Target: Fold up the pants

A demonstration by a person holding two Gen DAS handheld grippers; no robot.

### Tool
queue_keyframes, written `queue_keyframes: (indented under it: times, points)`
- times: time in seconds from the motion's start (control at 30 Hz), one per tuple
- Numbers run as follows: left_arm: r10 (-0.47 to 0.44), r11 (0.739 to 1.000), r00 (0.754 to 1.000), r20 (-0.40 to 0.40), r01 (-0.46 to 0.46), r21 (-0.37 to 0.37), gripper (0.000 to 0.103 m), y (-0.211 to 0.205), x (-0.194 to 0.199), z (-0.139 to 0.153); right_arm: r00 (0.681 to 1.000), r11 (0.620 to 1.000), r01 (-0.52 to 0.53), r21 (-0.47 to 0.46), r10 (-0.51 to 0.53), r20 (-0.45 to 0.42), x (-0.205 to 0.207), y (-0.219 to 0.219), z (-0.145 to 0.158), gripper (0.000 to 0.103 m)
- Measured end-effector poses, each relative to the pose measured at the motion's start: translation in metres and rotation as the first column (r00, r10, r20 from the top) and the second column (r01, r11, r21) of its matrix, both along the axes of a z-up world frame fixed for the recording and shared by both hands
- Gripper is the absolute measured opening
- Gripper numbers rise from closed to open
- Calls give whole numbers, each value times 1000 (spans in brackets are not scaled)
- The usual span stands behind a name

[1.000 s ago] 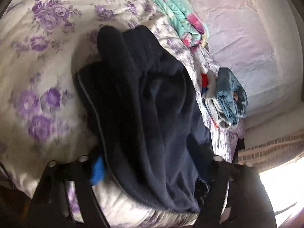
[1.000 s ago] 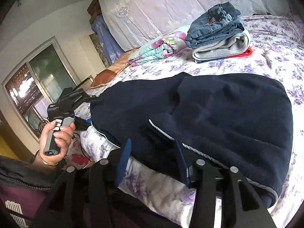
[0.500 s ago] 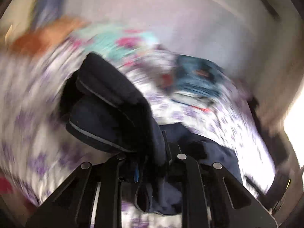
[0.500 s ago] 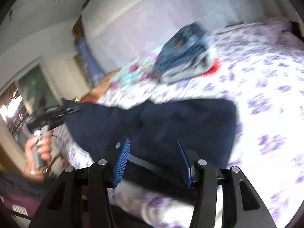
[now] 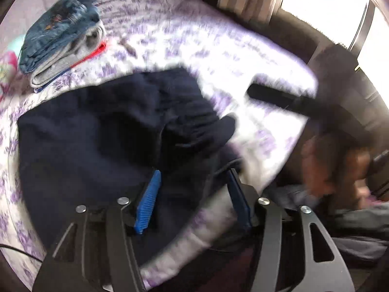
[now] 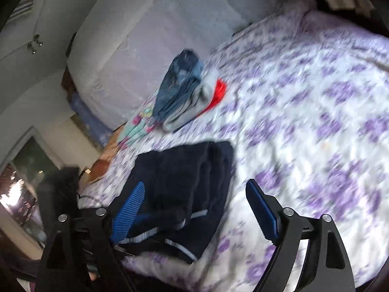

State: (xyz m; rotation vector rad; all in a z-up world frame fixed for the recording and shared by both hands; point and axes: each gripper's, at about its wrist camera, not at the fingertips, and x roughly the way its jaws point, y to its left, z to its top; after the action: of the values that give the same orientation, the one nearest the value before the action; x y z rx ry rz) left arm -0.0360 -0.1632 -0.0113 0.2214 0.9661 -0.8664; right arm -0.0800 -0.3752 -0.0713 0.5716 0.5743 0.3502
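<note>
Low in the frame, the dark pants [image 6: 184,189] lie folded on the bed [image 6: 316,126]. Left gripper [image 5: 192,194] and right gripper [image 6: 194,209] are both wide open, holding nothing, likely because the fold looks done.

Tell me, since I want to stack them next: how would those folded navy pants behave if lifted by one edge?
The navy pants look soft and thick, so they would probably sag. The loosely stacked layers might slide and unfold. Both the left gripper and right gripper are open.
</note>
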Motion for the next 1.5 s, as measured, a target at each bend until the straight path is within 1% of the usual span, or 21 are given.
queue_keyframes:
  times: [0.03,0.1,0.13,0.2,0.27,0.33,0.4,0.47,0.53,0.63,0.7,0.8,0.87,0.9,0.97,1.0,1.03,1.17,1.27,1.37,1.5]
  points:
    - [25,999,999,22,-24,-44,85,16,-3,15,1000,1000,-24,7,24,5,4,3,1,92]
    - [84,992,994,77,-76,-97,95,37,-6,32,997,997,-71,8,71,-7,12,14,2,98]
    - [114,988,990,86,-104,-116,95,50,-4,35,996,996,-85,-6,84,-27,18,21,1,98]
    - [152,982,988,37,-147,-118,95,60,12,25,992,995,-91,-47,86,-89,35,35,-8,98]
    - [206,974,976,-68,-211,-87,94,69,38,-10,974,994,-108,-29,100,-204,56,45,-31,98]
    - [240,966,963,-124,-249,-63,91,76,47,-35,968,992,-122,-34,111,-225,60,52,-37,100]
    - [212,963,968,-135,-230,-139,91,87,40,-23,958,982,-178,-68,157,-241,60,61,-30,100]
    - [220,941,964,-146,-250,-228,92,109,43,-4,939,975,-221,-30,205,-275,57,58,-27,100]
    - [292,911,945,-149,-322,-257,96,139,49,1,921,966,-256,32,254,-295,54,52,-29,100]
    - [390,855,870,-301,-464,-231,96,184,78,-31,901,948,-302,103,319,-295,55,48,-33,100]
    - [365,858,847,-385,-467,-214,96,186,92,-57,894,944,-300,139,329,-305,65,52,-34,100]
    - [342,883,870,-356,-427,-196,97,166,102,-71,903,942,-263,206,316,-291,90,61,-36,100]
    - [292,893,888,-355,-386,-232,97,151,100,-65,909,938,-265,223,320,-267,102,67,-37,99]
    - [290,896,891,-348,-381,-230,96,147,97,-62,909,939,-286,193,329,-255,106,74,-35,78]
    - [304,909,910,-282,-366,-199,93,133,89,-49,903,937,-319,143,347,-253,107,80,-30,57]
    - [316,910,913,-259,-369,-191,84,134,83,-42,911,941,-318,119,338,-238,102,79,-25,48]
    - [324,910,914,-243,-372,-184,74,135,78,-39,916,942,-321,99,336,-219,96,78,-19,45]
    - [339,882,897,-284,-408,-237,59,156,69,-27,933,941,-337,6,335,-129,66,88,4,43]
    - [343,893,896,-281,-404,-198,60,149,57,-11,937,944,-331,13,330,-114,59,94,17,43]
    - [328,906,916,-233,-375,-197,64,135,54,5,930,931,-365,-16,364,-56,51,96,40,43]
    - [339,890,909,-242,-393,-229,64,140,67,4,930,932,-363,-13,361,-70,67,90,39,43]
